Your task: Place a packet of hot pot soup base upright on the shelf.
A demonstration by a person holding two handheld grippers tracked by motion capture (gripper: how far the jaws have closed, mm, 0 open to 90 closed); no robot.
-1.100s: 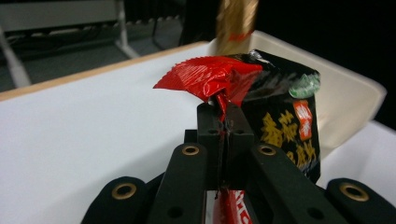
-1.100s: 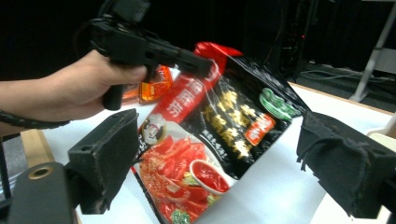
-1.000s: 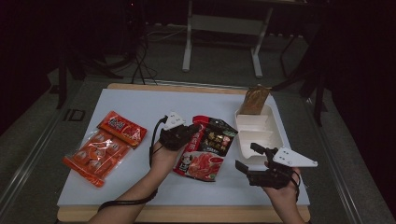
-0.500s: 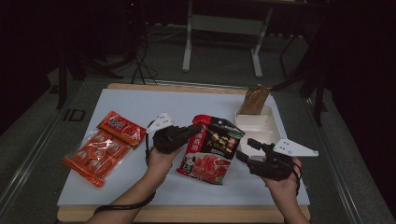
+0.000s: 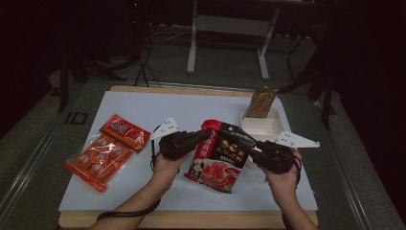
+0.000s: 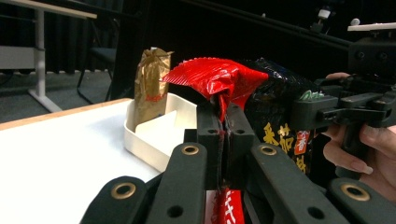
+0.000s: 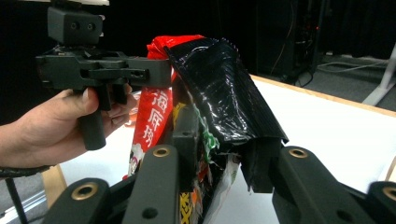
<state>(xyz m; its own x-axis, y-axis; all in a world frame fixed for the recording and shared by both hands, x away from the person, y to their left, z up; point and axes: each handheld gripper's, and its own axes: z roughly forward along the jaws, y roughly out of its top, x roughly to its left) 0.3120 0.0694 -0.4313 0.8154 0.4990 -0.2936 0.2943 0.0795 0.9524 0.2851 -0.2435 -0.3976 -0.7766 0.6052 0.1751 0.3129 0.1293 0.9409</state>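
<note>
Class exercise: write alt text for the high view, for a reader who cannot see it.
Two hand-held black grippers, the left gripper and the right gripper, each pinch one side of a glossy red and black food pouch above a white table. An open white plastic box with a brown packet sits behind; two orange snack packets lie at left.

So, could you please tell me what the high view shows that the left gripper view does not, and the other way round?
The high view alone takes in the two orange-red snack packs lying on the white table, and both forearms. The left gripper view alone gives a close look at the left gripper, jaws pinched shut on the red edge of the red and black bag. Both share that bag, the right gripper, the white tray and the brown pouch standing in it.
</note>
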